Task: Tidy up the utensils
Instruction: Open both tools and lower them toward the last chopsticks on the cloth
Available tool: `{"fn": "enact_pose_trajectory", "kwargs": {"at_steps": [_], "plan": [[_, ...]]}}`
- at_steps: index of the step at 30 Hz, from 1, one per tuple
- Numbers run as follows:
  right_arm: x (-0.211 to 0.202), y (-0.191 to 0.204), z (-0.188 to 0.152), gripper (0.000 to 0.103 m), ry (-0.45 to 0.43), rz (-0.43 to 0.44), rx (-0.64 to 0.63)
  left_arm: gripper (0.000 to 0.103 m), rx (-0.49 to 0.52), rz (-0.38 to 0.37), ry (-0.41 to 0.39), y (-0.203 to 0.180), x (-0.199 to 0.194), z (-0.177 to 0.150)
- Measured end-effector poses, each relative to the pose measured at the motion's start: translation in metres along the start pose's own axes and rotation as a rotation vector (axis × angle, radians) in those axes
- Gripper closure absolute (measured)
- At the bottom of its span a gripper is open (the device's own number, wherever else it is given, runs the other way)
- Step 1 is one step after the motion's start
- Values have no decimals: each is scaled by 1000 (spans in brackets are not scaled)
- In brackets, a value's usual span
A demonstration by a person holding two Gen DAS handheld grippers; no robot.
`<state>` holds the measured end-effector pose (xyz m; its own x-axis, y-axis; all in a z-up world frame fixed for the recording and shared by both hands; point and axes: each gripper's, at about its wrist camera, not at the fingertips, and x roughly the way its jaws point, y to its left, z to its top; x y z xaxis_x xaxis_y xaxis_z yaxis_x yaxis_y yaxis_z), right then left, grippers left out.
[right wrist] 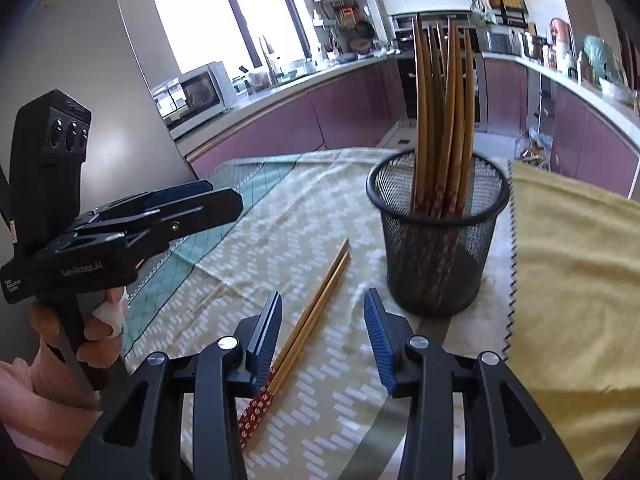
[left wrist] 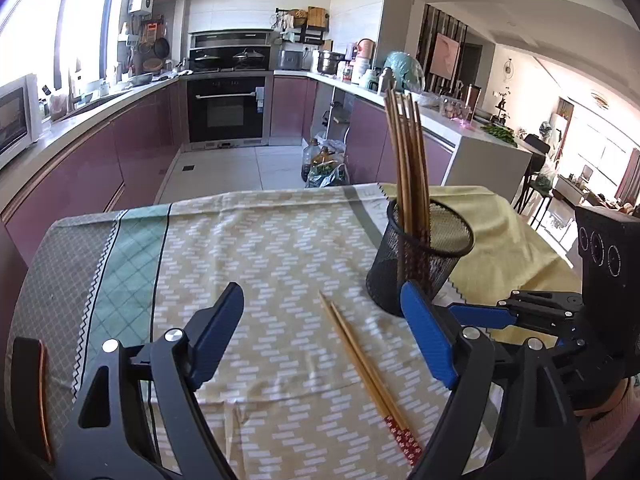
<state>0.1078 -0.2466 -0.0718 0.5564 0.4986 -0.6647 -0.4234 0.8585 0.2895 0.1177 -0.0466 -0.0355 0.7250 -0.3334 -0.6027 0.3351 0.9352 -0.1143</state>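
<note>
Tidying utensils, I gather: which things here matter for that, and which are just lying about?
For the job:
- loose chopstick pair on the cloth
- mesh holder, with chopsticks standing in it
- both open grippers

Just there:
- patterned tablecloth
- yellow cloth
- microwave

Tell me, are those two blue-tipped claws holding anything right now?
Nothing is held. The left gripper and right gripper both stand open above the pair of wooden chopsticks with red patterned ends, which lies loose on the patterned tablecloth.
</note>
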Motion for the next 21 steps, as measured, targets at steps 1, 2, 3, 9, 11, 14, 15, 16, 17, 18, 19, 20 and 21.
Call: {"fn": "enact_pose_trajectory", "kwargs": {"at_steps": [1, 2, 3, 9, 11, 14, 15, 16, 17, 18, 19, 20, 21], "plan": [[5, 2, -4, 63, 15, -4, 2, 17, -5, 7, 12, 2, 2, -6], [9, 5, -8, 63, 27, -5, 2, 10, -8, 22, 17, 4, 3, -11], [12, 7, -11, 63, 37, -10, -1, 6, -10, 40, 16, 6, 4, -16], [25, 16, -21, 63, 75, -48, -8, 6, -38, 82, 40, 17, 7, -34], [25, 16, -22, 63, 77, -53, -15, 6, -30, 99, 47, 18, 9, -38], [25, 21, -23, 63, 78, -69, -31, 6, -24, 107, 51, 16, 9, -39], [25, 23, -23, 63, 80, -75, -37, 6, -24, 103, 53, 16, 10, -39], [27, 26, -24, 63, 83, -83, -45, 6, -25, 101, 55, 16, 10, -40], [28, 29, -24, 63, 85, -94, -55, 6, -26, 103, 55, 15, 10, -40], [28, 30, -24, 63, 82, -100, -62, 8, -26, 104, 55, 16, 10, -41], [27, 31, -24, 63, 82, -106, -64, 8, -26, 102, 58, 16, 10, -41], [27, 30, -24, 63, 81, -112, -64, 9, -27, 101, 59, 16, 10, -42], [27, 29, -24, 63, 81, -114, -62, 9, -28, 101, 61, 17, 10, -42]]}}
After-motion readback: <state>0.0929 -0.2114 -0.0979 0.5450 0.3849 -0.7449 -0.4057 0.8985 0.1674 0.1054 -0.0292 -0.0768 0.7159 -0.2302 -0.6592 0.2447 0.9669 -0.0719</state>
